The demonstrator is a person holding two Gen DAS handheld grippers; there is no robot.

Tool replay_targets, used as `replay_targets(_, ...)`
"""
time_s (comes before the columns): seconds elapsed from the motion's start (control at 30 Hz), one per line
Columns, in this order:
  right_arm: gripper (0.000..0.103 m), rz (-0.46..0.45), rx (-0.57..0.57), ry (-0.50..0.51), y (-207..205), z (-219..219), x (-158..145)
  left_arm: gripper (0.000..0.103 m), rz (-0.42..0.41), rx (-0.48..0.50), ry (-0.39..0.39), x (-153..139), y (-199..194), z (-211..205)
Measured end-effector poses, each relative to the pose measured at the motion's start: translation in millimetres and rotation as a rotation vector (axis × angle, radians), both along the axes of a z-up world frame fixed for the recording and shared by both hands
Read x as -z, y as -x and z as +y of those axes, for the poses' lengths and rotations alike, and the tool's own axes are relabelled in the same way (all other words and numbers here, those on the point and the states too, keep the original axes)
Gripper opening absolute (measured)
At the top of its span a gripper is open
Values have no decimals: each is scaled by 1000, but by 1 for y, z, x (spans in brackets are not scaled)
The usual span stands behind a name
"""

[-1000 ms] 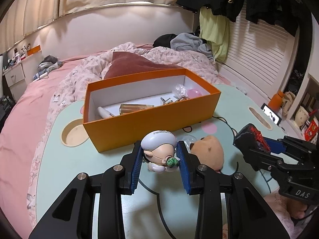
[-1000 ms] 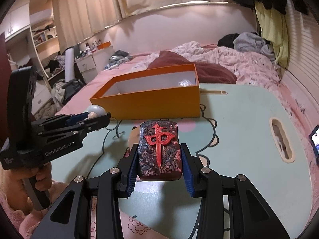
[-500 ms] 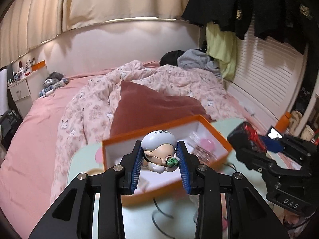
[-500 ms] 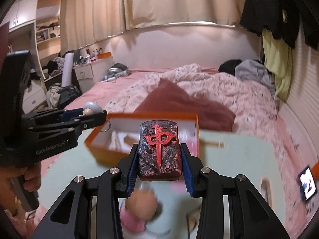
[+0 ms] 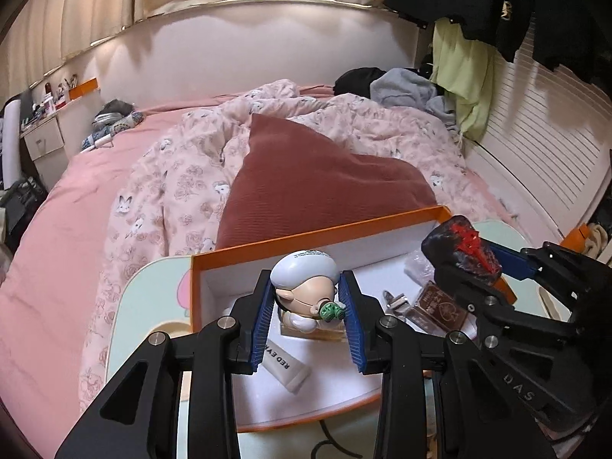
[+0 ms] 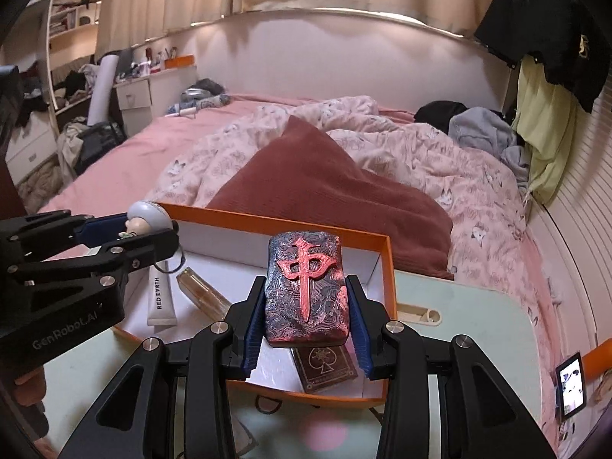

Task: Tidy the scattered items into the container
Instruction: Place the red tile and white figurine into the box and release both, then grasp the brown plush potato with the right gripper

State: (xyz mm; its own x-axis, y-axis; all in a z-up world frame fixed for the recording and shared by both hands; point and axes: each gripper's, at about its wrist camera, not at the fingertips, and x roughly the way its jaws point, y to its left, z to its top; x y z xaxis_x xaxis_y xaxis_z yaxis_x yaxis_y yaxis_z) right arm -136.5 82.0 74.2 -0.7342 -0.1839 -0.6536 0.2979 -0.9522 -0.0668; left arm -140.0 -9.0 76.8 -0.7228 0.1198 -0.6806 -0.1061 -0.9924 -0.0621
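Pale green tabletop (image 6: 470,344) before a pink bed bears an open orange cardboard box with a white inside (image 6: 386,267), its far wall touching a dusty-red pillow. Above the box's left half the left gripper (image 5: 306,319), marked "GenRobot.AI", clamps a small grey-capped baby figurine (image 5: 306,287); beneath lies a white tube reading "RED EARTH" (image 6: 160,298), beside an amber glass bottle (image 6: 204,296). Over the box's right half the right gripper (image 6: 306,325), lettered "DAS", pinches a dark marbled block with a raised red character (image 6: 306,287) above a brown spade-printed card pack (image 6: 325,367); open tabletop lies right of the box.

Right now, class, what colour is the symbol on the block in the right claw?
Red, on the dark swirled block; clearest in the right wrist view.
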Motion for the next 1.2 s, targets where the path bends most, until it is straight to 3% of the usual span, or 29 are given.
replay_targets(0.13,38,-9,8,6,7,-1,-1,37,-15,-32,-29,1,4,-9)
replay_targets(0.17,39,-11,10,7,8,-1,-1,43,0,-47,-21,0,3,-10)
replay_targets(0.2,40,-11,18,10,9,-1,-1,59,22,-58,-9,-3,1,-11)
replay_targets(0.27,50,-3,40,21,8,1,-3,76,77,-68,13,-8,-6,-12)
replay_targets(0.33,54,12,42,36,4,2,-6,76,115,-60,32,-14,-12,-11)
replay_targets(0.7,59,12,27,83,-7,2,-14,76,100,-56,27,-24,-22,-14)
replay_targets(0.87,65,9,30,144,-26,13,-24,77,100,-34,-4,-29,-52,-19)
replay_targets(0.93,65,3,37,168,-38,23,-26,84,41,-1,4,-18,-69,-17)
replay_targets(1.03,65,-29,16,238,-66,41,-13,84,-90,62,51,22,-95,-6)
replay_targets(1.2,65,-139,-30,286,-91,43,27,84,-76,0,38,57,-124,-2)
